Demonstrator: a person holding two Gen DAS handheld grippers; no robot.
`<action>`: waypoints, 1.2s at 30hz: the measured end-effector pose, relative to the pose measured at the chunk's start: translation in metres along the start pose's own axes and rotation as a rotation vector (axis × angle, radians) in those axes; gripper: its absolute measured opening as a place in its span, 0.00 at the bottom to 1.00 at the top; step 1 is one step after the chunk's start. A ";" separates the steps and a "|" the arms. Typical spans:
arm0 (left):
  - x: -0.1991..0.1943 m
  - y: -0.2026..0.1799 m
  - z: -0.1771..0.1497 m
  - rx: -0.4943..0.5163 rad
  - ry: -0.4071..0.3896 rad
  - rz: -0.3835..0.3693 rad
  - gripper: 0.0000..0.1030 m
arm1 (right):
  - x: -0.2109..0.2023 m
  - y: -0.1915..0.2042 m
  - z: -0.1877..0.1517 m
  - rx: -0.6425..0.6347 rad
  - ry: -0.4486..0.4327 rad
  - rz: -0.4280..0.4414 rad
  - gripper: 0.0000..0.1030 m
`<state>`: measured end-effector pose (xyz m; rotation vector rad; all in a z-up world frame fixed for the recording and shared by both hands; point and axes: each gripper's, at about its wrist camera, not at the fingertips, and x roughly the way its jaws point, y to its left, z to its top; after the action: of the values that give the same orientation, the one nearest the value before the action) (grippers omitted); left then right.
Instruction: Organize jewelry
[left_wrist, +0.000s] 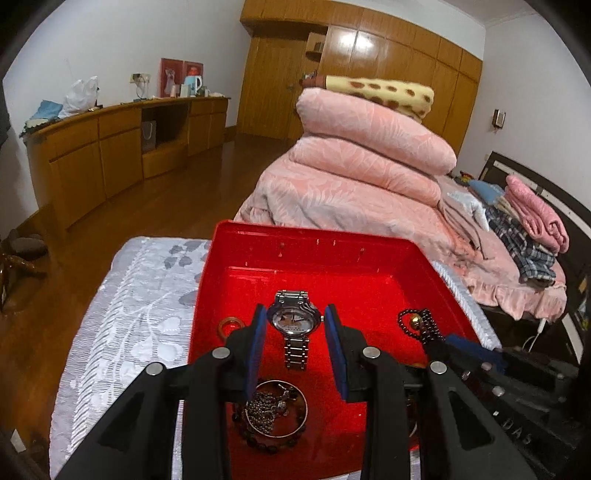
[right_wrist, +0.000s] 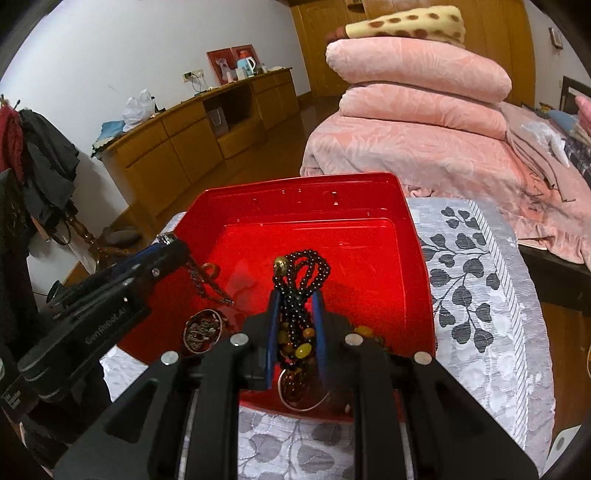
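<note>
A red tray (left_wrist: 317, 251) sits on a table with a grey leaf-patterned cloth. In the left wrist view my left gripper (left_wrist: 295, 317) is open, its blue pads either side of a silver watch (left_wrist: 294, 325) lying in the tray. A silver bangle with a chain (left_wrist: 275, 408) lies below it, an orange ring (left_wrist: 229, 326) to the left. In the right wrist view my right gripper (right_wrist: 295, 299) is shut on a dark bead necklace (right_wrist: 301, 271) with amber beads, over the tray (right_wrist: 417, 277).
The table cloth (right_wrist: 480, 295) extends right of the tray. A bed with pink quilts (left_wrist: 362, 158) stands behind. A wooden sideboard (left_wrist: 110, 147) lines the far wall. A coat stand (right_wrist: 44, 177) is at left.
</note>
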<state>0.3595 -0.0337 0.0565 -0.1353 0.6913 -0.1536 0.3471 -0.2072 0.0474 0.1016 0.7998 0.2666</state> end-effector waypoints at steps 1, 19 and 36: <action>0.003 0.001 0.000 -0.004 0.014 0.002 0.31 | 0.000 0.000 0.001 0.000 -0.006 -0.007 0.32; -0.066 0.008 -0.009 0.010 -0.147 0.032 0.80 | -0.055 -0.015 -0.016 -0.005 -0.153 -0.088 0.67; -0.163 -0.003 -0.044 0.078 -0.330 0.035 0.92 | -0.131 0.015 -0.062 -0.078 -0.289 -0.095 0.94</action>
<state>0.2065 -0.0099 0.1250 -0.0713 0.3576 -0.1208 0.2122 -0.2297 0.0975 0.0280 0.5051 0.1877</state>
